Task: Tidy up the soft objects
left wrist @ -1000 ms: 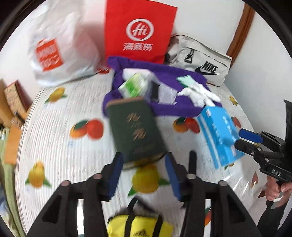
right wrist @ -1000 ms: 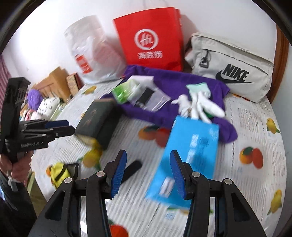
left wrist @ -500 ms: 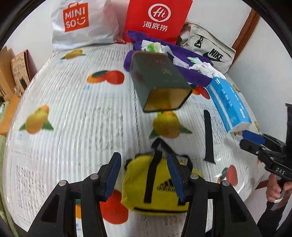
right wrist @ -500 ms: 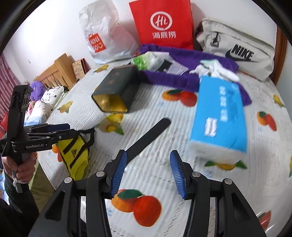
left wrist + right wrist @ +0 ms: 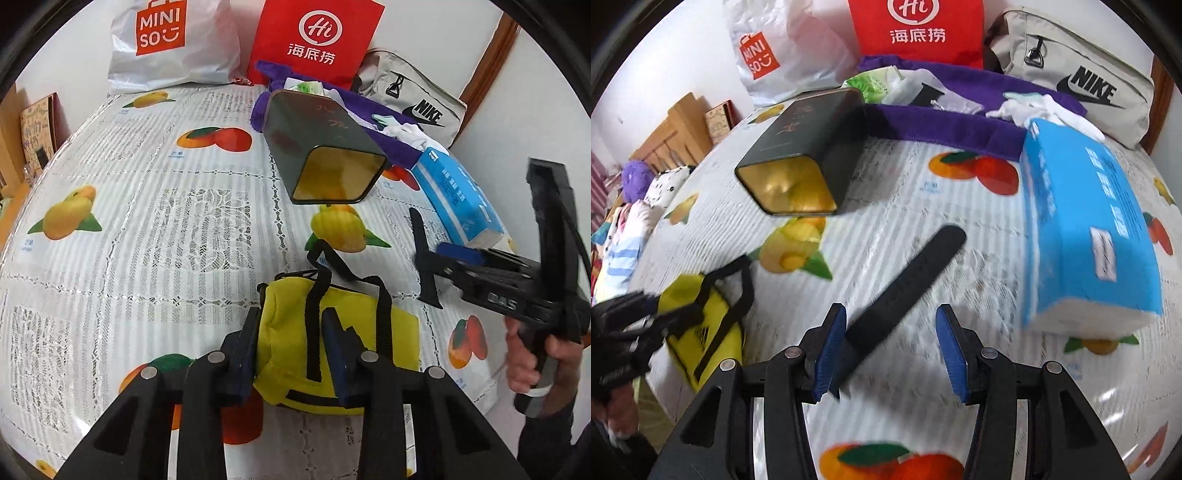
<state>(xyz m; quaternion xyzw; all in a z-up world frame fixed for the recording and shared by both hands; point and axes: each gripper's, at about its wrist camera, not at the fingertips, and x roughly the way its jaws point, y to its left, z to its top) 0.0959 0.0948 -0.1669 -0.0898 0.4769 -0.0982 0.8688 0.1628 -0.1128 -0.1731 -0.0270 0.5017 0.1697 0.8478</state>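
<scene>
If the left gripper [image 5: 291,354], jaws just closing on the yellow bag [image 5: 332,332] (squishy), pinches only cloth, it may slip.

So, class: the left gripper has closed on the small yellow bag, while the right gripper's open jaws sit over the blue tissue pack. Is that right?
One slip. The right gripper, in the right wrist view, sits over the black strap; the blue tissue pack lies beside it. The left gripper has just been closing on the yellow bag.
</scene>
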